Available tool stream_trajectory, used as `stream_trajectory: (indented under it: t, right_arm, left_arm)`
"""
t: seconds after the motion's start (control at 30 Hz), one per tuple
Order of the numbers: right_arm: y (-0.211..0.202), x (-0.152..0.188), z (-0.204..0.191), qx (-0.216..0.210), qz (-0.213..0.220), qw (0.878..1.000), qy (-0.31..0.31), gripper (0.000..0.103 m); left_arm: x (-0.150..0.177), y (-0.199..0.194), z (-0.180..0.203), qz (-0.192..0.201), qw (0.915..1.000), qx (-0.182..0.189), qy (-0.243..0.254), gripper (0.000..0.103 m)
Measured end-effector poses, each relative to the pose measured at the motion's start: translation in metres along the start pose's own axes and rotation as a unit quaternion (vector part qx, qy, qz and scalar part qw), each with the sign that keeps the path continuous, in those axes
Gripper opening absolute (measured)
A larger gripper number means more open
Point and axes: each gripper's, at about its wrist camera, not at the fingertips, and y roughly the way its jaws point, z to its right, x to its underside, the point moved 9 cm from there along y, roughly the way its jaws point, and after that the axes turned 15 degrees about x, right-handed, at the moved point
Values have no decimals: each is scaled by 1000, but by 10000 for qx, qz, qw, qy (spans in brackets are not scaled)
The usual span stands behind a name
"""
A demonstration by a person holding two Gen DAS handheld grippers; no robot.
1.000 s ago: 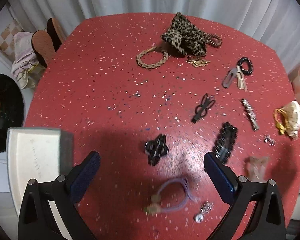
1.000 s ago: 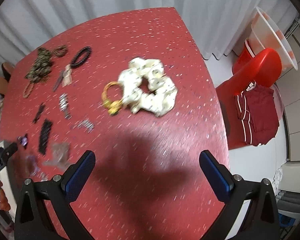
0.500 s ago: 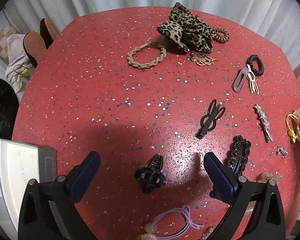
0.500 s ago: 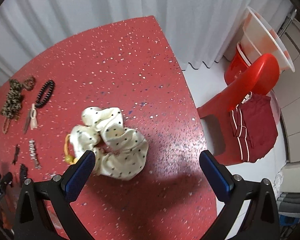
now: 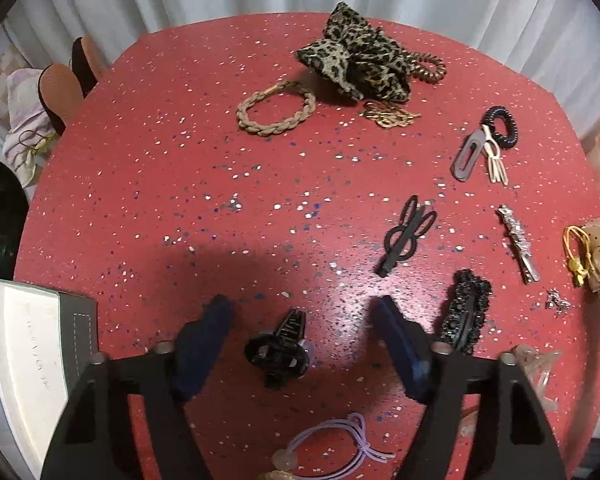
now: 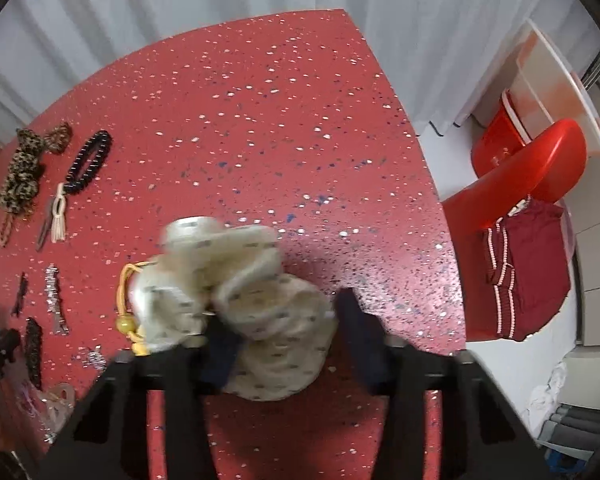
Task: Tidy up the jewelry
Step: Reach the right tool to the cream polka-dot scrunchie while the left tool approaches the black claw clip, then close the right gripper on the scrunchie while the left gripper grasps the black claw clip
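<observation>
Both tongs (image 5: 302, 330) (image 6: 282, 330) lower, narrower

Right wrist view is pretty smeared: the cream dotted scrunchie (image 6: 256, 312) is motion-blurred, so can't tell if the right tool (image 6: 284, 344) pads actually press it. Part of the scrunchie sits behind the tool's left finger. The clear clip (image 6: 58, 400) at the lower left is a hazy blob. In the left wrist view, the lilac hair tie (image 5: 332, 448) runs off the bottom edge, the white box (image 5: 24, 360) is cut by the left edge, and the tiny silver piece (image 5: 556, 302) is too small to identify.
</observation>
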Motion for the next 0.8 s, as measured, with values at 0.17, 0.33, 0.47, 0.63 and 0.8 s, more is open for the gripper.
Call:
stream_trajectory:
  t: [0.17, 0.33, 0.47, 0.63, 0.8]
  right_arm:
    - [-13, 1, 0, -112, 117, 9999, 60, 18]
    - [-30, 7, 2, -281, 199, 9993, 132, 17]
    - [-42, 12, 4, -386, 270, 9987, 201, 17]
    - [-58, 19, 7, -525, 313, 9977, 307, 17]
    - [-73, 23, 9, -664, 329, 9964, 423, 17]
  left_arm:
    - [-2, -1, 13, -102, 9998, 65, 183, 11]
    - [-2, -12, 19, 5, 9993, 328, 162, 7]
    - [-6, -24, 24, 105, 9988, 434, 205, 7]
    - [-6, -36, 23, 146, 9984, 554, 29, 7]
    - [-1, -49, 20, 207, 9981, 574, -22, 7]
